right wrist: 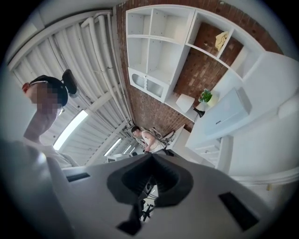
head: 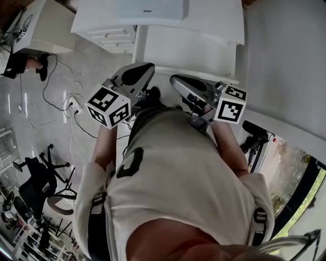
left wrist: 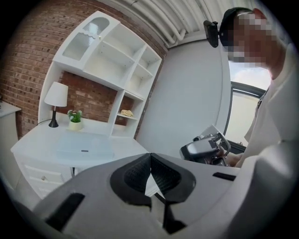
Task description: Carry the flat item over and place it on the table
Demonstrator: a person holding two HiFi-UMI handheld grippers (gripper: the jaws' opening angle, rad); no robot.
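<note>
Head view: the person's torso (head: 173,173) fills the middle and hides whatever is under the grippers. The flat item (head: 150,9), pale blue, lies on the white desk (head: 204,20) at 12 o'clock and is cut off by the top edge. Left gripper (head: 147,69) sits at approx. 11 o'clock of centre and right gripper (head: 175,81) at approx. 1 o'clock, both well apart from the item. The jaw tips are hard to read from here.

Left gripper view: the left gripper (left wrist: 150,158) has its jaws together, pads meeting at the tip, w/ nothing between them and touching nothing. The flat item (left wrist: 84,147) lies on the desk (left wrist: 42,140) at 9 o'clock, near a lamp (left wrist: 56,95) and a plant (left wrist: 74,119). The right gripper (left wrist: 203,149) shows at 3 o'clock, partly hidden behind the near jaw.

Right gripper view: the pic is strongly tilted. The right gripper (right wrist: 152,158) also has its jaws closed tight and empty. The flat item (right wrist: 229,112) is on the desk (right wrist: 261,135) at 2–3 o'clock, w/ the lamp (right wrist: 187,102) and plant (right wrist: 204,96) beyond it. A second person (right wrist: 145,137) stands far off, small and hard to make out.
</note>
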